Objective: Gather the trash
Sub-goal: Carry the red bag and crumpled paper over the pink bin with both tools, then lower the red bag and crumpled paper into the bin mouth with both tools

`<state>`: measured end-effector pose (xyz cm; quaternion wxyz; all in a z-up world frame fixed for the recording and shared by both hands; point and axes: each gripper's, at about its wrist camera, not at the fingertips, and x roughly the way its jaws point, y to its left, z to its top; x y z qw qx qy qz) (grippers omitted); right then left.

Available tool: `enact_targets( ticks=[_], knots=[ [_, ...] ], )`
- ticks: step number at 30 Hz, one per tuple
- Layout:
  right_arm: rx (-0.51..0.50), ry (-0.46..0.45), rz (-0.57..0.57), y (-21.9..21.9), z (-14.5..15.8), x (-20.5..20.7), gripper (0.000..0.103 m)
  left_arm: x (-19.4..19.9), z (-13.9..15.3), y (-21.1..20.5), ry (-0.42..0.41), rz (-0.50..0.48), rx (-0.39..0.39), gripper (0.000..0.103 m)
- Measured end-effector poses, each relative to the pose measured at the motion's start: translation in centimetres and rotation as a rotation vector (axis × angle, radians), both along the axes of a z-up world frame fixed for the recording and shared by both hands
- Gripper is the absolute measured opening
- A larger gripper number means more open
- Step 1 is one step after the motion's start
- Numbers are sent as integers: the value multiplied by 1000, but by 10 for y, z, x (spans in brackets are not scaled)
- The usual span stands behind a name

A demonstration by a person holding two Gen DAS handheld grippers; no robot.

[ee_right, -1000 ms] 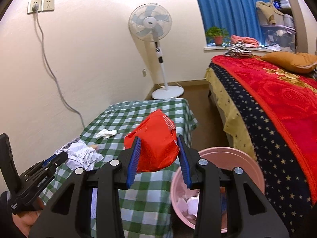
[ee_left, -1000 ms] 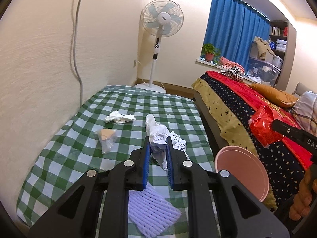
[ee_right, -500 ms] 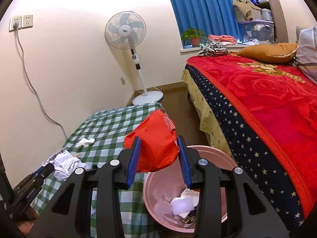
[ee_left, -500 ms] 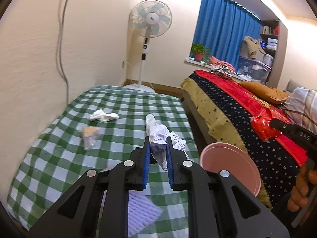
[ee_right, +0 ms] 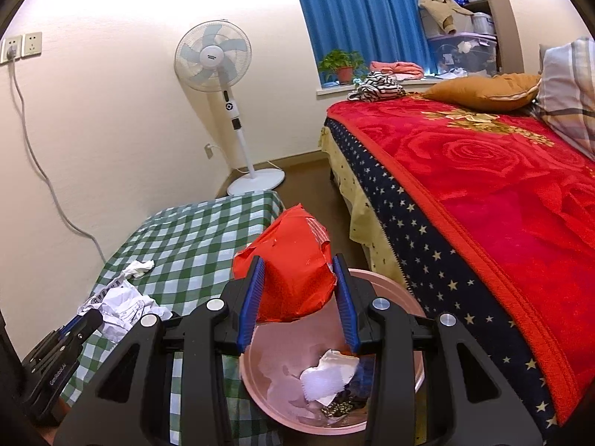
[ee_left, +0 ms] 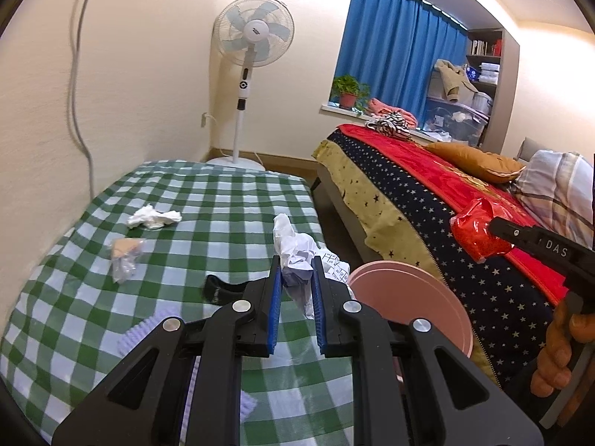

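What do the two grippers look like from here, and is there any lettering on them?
Both are the same build: the left gripper and right gripper have matte black, angular plastic bodies with triangular cut-outs, round silver bolts at the joints, and ribbed blue pads lining the inner faces of the fingers. Seen side-on, the right one shows pale letters "DAS", the left one "GenRobot.AI". No cables or sleeves show.
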<state>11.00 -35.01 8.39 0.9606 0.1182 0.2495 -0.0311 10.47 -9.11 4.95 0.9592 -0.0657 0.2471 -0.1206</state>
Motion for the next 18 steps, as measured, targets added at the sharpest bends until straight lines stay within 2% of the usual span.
enact_targets(
  ticks=[18],
  knots=[
    [-89, 48, -98, -2, -7, 4, 38, 16, -10, -36, 10, -75, -30, 15]
  ],
)
